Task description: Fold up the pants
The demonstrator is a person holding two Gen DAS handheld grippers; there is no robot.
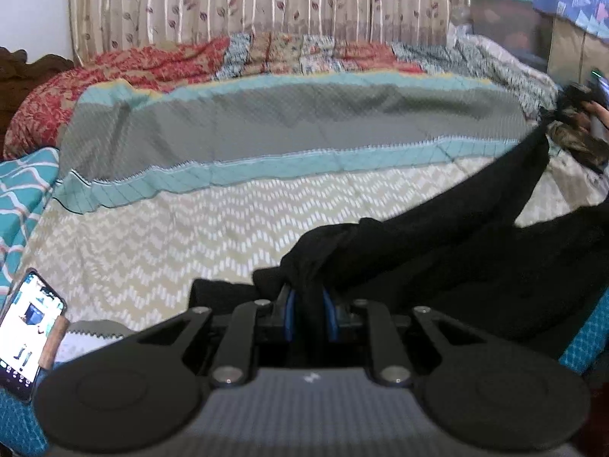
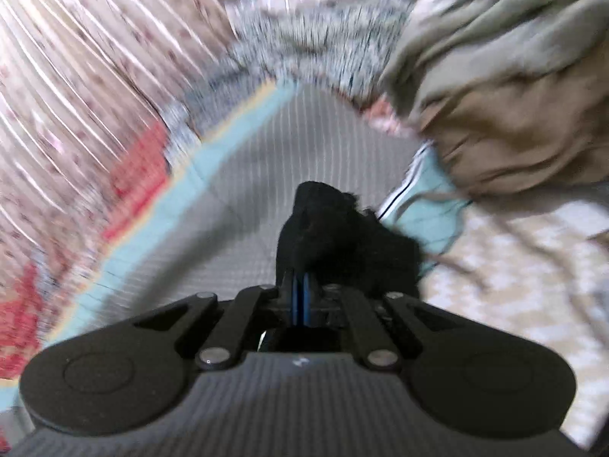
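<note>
Striped floral curtains point(image 1: 228, 3) hang behind a bed spread with a quilt point(image 1: 266, 122) banded in grey, teal and a cream zigzag. From the left wrist view, the left gripper point(image 1: 307, 304) is clamped on a bunched edge of the black pants point(image 1: 437, 236), which stretch up and away to the right of the quilt's cream band, toward the right gripper point(image 1: 593, 114) at the frame's edge. A phone point(image 1: 26, 327) with a lit screen lies off the quilt's near left corner.

From the right wrist view, heavily blurred, the right gripper point(image 2: 302, 285) has its blue pads pressed together on a black tuft of the pants point(image 2: 335, 236), above the quilt's grey band. A heap of beige and tan clothing point(image 2: 514, 76) sits right of that band.

Judging by this, the pants are being spread; keeping both grips level and pulling taut before lowering should give a flat lay. The clothing heap crowds the right side, and the phone sits near the left.
</note>
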